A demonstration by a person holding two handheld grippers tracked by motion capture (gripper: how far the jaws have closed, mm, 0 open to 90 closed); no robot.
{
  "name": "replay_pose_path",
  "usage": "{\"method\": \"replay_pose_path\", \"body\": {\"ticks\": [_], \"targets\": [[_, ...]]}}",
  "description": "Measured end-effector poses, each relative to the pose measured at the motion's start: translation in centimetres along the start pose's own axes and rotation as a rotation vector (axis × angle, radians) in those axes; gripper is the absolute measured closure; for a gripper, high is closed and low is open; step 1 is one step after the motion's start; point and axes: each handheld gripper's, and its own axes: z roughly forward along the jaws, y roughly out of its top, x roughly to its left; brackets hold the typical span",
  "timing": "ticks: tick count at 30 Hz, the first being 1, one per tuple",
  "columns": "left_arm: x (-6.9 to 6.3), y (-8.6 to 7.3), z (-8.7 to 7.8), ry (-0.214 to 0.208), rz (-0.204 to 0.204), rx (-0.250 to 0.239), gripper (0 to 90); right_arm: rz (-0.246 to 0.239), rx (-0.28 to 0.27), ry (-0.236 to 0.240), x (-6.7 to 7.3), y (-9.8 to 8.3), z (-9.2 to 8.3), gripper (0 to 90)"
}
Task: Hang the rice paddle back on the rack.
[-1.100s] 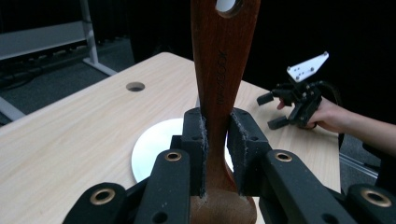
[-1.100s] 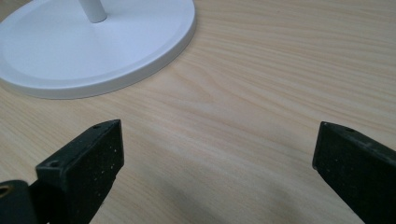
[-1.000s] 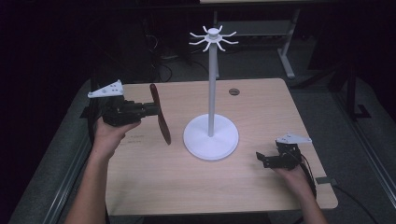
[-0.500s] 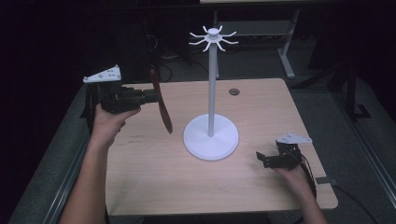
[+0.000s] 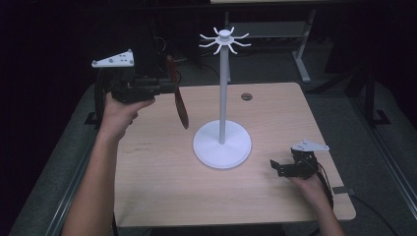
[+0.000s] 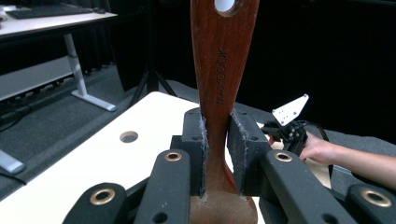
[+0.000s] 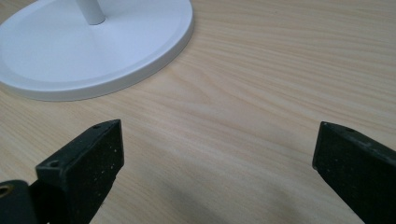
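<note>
My left gripper (image 5: pixel 164 88) is raised above the table's far left and shut on a dark brown wooden spatula (image 5: pixel 178 98), which hangs tilted with its blade down. In the left gripper view the spatula's handle (image 6: pixel 223 70) rises between the pads, its hanging hole at the top. A white stand (image 5: pixel 223 83) with hooks around its top stands mid-table on a round base (image 5: pixel 221 145), to the right of the spatula. My right gripper (image 5: pixel 276 168) rests low at the table's right front, open and empty; its own view shows the base (image 7: pixel 93 46) just beyond the jaws.
The light wooden table (image 5: pixel 162 191) has a round cable hole (image 5: pixel 246 96) near its far edge. Dark floor and desk legs lie beyond it. In the left gripper view the other hand and its gripper (image 6: pixel 289 128) show at the right.
My left gripper has lifted the spatula higher and a little toward the far side. The right gripper has stayed where it was.
</note>
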Motion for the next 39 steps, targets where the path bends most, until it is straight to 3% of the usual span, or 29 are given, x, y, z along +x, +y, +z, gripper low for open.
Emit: {"method": "replay_pose_path", "body": {"ticks": [9, 16, 39], "targets": [[-0.1, 2.3, 1.6, -0.032, 0.039, 0.015, 76.9, 0.002, 0.000, 0.000, 0.0, 0.0, 0.0, 1.7], [-0.1, 3.5, 2.9, -0.049, 0.045, 0.015, 76.9, 0.001, 0.000, 0.001, 0.0, 0.0, 0.0, 1.7], [0.1, 4.4, 6.4, -0.086, 0.046, 0.041, 76.9, 0.007, -0.010, -0.001, -0.3, 0.0, -0.3, 1.7]]}}
